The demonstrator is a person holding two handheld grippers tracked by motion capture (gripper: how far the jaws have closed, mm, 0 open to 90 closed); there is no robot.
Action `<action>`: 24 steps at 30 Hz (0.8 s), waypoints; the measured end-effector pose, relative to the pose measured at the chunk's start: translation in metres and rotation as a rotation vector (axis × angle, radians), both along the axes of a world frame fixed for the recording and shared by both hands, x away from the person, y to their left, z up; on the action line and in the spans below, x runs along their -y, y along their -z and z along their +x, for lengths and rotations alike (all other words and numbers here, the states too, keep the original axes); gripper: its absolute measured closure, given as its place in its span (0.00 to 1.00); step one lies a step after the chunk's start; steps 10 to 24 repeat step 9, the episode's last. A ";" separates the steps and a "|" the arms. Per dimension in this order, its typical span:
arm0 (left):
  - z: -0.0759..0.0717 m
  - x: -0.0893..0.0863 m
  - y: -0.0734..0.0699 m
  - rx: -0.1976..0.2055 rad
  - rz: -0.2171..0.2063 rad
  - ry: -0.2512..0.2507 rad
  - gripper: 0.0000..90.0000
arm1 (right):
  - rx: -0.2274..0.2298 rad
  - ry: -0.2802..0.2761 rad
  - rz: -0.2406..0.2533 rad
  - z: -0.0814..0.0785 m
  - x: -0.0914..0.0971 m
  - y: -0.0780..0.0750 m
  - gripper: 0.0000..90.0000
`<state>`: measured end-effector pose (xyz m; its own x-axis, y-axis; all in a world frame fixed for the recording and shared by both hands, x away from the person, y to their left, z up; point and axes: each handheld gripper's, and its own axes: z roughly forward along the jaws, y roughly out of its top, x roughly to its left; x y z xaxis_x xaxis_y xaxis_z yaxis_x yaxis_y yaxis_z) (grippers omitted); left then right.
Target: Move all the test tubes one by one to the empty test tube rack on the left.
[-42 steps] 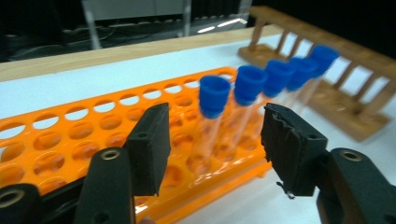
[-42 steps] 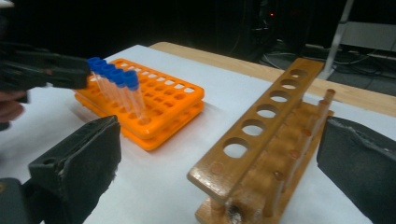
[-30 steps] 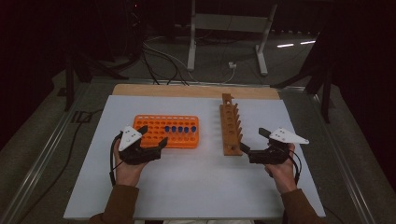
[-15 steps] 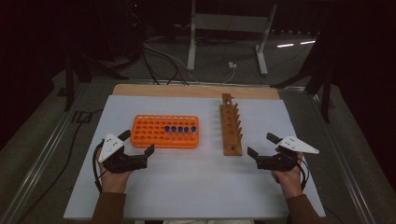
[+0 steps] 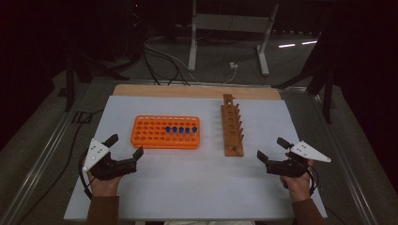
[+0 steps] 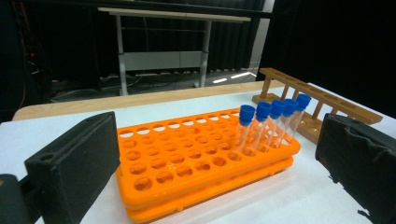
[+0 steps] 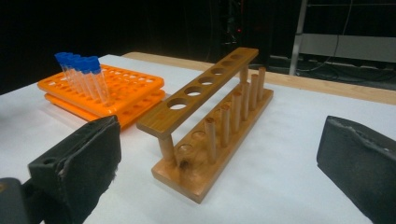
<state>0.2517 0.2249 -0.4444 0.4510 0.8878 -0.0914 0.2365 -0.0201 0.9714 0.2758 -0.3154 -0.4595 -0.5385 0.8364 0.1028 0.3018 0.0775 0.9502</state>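
An orange tube rack (image 5: 166,132) lies left of centre on the white table and holds a row of several blue-capped tubes (image 5: 180,130) at its right end. To its right stands an empty wooden rack (image 5: 232,126). My left gripper (image 5: 125,146) sits near the front left, short of the orange rack (image 6: 196,158). Its jaws have just been opening and stand open with nothing between them. My right gripper (image 5: 271,148) is at the front right, open and empty, facing the wooden rack (image 7: 210,121). The tubes (image 6: 273,122) stand upright in the left gripper view.
The white table top (image 5: 202,187) ends in a wooden strip (image 5: 197,91) at the far side. Beyond it are a metal stand (image 5: 225,28) and cables on the dark floor (image 5: 159,56). Metal rails (image 5: 42,154) run along both sides.
Both hands have drawn back toward the near edge and outward, the left to the left and the right to the right, away from the two racks. The racks have not moved.
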 end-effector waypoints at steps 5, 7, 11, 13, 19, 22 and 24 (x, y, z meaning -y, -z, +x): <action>0.001 0.000 0.003 -0.010 0.003 -0.002 0.01 | -0.002 -0.003 -0.005 -0.001 0.000 0.002 0.00; 0.002 0.001 0.004 -0.015 0.007 -0.002 0.01 | -0.004 -0.003 -0.012 -0.001 -0.001 0.003 0.00; 0.002 0.002 0.004 -0.018 0.009 -0.003 0.01 | -0.005 -0.004 -0.012 -0.001 -0.001 0.003 0.00; 0.002 0.002 0.004 -0.018 0.009 -0.003 0.01 | -0.005 -0.004 -0.012 -0.001 -0.001 0.003 0.00; 0.002 0.002 0.004 -0.018 0.009 -0.003 0.01 | -0.005 -0.004 -0.012 -0.001 -0.001 0.003 0.00; 0.002 0.002 0.004 -0.018 0.009 -0.003 0.01 | -0.005 -0.004 -0.012 -0.001 -0.001 0.003 0.00; 0.002 0.002 0.004 -0.018 0.009 -0.003 0.01 | -0.005 -0.004 -0.012 -0.001 -0.001 0.003 0.00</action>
